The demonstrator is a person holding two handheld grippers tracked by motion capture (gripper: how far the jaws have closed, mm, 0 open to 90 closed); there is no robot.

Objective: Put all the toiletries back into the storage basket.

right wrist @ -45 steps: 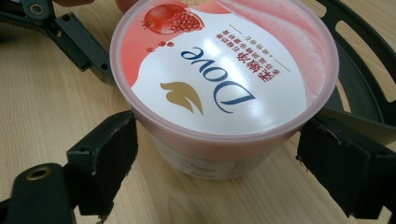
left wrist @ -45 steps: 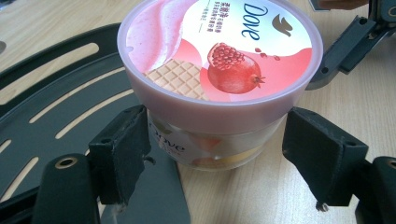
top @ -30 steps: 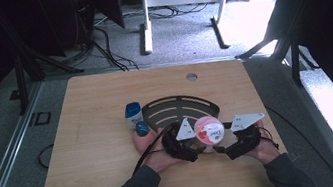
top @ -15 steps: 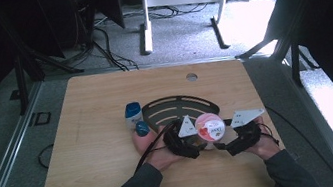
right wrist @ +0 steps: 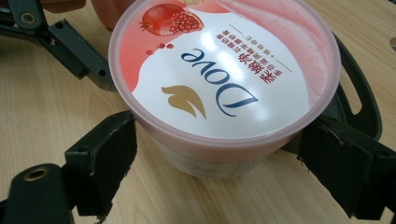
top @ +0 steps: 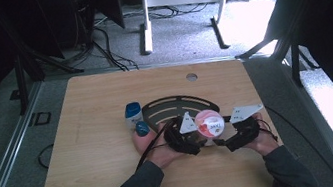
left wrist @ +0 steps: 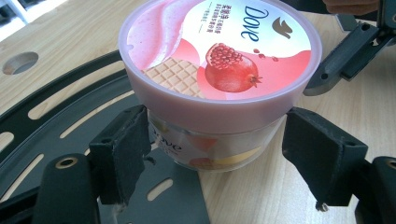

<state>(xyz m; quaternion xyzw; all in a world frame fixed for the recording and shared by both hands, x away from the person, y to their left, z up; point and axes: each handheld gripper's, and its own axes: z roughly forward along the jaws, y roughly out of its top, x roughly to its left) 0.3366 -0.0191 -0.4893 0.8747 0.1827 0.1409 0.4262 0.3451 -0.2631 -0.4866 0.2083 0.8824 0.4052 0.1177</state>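
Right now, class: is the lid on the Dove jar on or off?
On. The pink lid sits flat over the Dove jar, its rim overlapping the jar's wall all round in both gripper views.

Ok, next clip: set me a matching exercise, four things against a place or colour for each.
Things:
1. Dove tub
2. slotted plate
3. small bottle
4. round hole

Descriptions:
A. black, curved, lying flat on the table
B. blue and white, left of the plate
C. pink lid with a pomegranate picture, between both grippers' jaws
D. in the tabletop near its far edge

Pairs: 1-C, 2-A, 3-B, 4-D
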